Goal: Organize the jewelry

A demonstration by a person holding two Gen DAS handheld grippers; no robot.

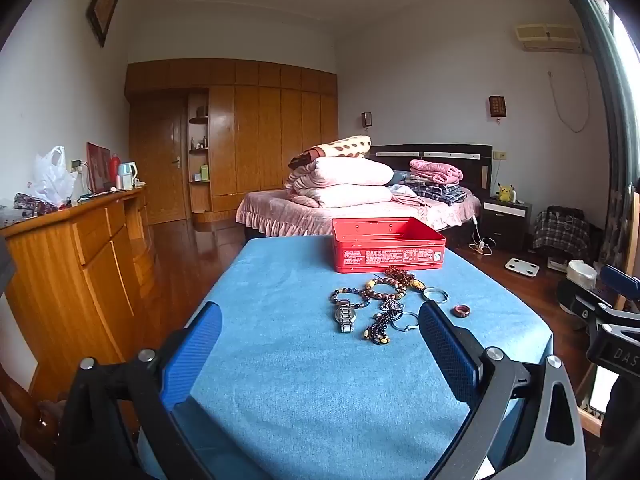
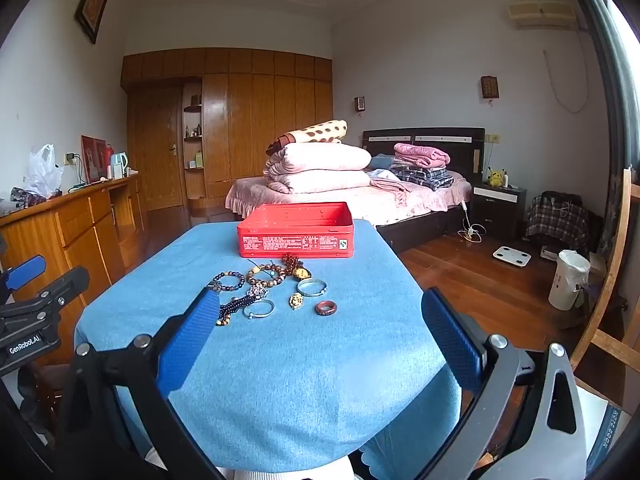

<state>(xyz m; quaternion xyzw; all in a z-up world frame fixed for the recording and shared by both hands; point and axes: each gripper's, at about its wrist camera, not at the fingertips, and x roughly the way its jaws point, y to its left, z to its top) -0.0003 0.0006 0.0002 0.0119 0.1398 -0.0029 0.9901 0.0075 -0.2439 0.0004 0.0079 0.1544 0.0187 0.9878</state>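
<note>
both grippers wide open and empty, nothing picked yet: left gripper [image 1: 320, 344] and right gripper [image 2: 320, 328] hover over the near edge of the blue table [image 2: 280, 380]. jewelry pile [image 2: 272, 288] lies just in front of the open red tin [image 2: 296, 236], loose on the cloth. next move likely grabs an outlying piece like the red ring [image 2: 326, 307]; tangled bead bracelets [image 1: 380, 288] could snag together.

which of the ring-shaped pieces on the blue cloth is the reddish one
The small reddish-brown ring, lying alone at the right end of the jewelry; the two bangles are silver.
</note>
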